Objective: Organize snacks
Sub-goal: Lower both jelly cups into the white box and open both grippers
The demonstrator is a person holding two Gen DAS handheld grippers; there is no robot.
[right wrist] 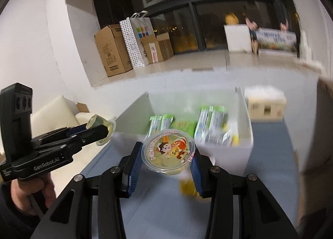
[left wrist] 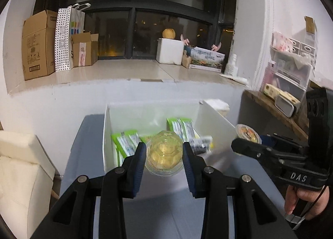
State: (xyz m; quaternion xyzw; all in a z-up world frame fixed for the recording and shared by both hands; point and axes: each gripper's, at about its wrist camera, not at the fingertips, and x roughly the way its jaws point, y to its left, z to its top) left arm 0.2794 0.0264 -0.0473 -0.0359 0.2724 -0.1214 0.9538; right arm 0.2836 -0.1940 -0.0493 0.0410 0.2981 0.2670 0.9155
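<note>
My left gripper (left wrist: pixel 164 153) is shut on a clear jelly cup (left wrist: pixel 164 151) with yellow filling, bottom toward the camera, held just in front of the white box (left wrist: pixel 108 135); the same cup shows in the right wrist view (right wrist: pixel 102 128). My right gripper (right wrist: pixel 169 153) is shut on a second jelly cup (right wrist: pixel 169 150) with a cartoon lid, held above the blue table (right wrist: pixel 166 207) before the white box (right wrist: pixel 247 135). It also shows in the left wrist view (left wrist: pixel 248 134). Green snack packets (left wrist: pixel 124 143) (right wrist: pixel 210 122) lie inside the box.
A small carton (right wrist: pixel 264 103) stands behind the box on the right. A wooden shelf (left wrist: pixel 276 112) with clutter is at the right, a cream cushion (left wrist: pixel 20 166) at the left. Cardboard boxes (left wrist: pixel 39 45) and a paper bag (left wrist: pixel 68 37) sit on the window ledge.
</note>
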